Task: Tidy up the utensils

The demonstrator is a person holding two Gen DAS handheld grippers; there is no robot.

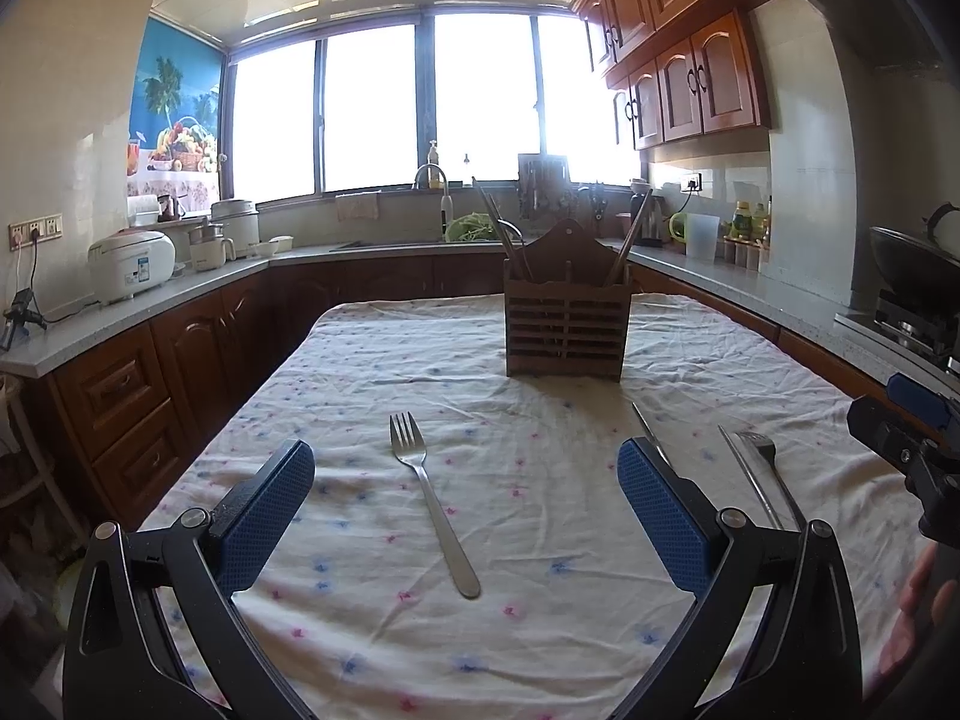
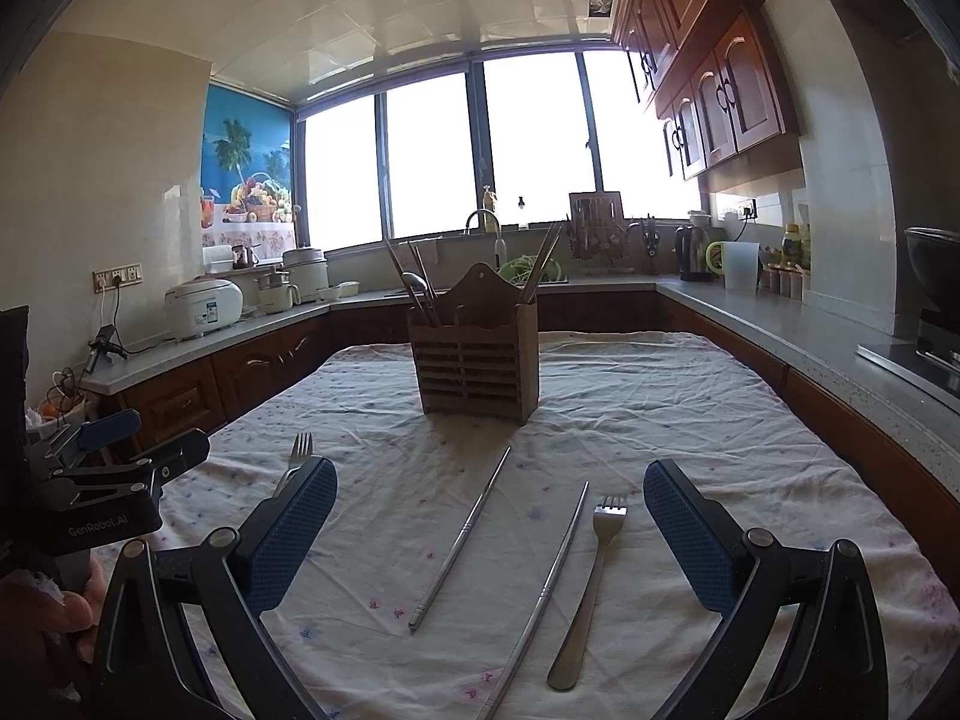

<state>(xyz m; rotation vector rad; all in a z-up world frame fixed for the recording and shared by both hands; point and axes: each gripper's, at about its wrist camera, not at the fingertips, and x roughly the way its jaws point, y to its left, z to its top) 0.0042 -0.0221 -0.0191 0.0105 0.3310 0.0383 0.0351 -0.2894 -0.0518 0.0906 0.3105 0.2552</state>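
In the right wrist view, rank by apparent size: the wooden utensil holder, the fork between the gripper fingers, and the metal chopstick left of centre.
1. Wooden utensil holder, clearly largest.
2 and 3. Metal chopstick and fork: similar apparent length, and the fork lies nearer the camera, so I won't rank them.

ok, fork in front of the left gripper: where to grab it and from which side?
Judging by its pose: take the fork mid-handle, coming from above with the left gripper, fingers either side of the shaft. It lies flat on the tablecloth, tines toward the wooden holder; the handle is narrow and clear of other utensils.
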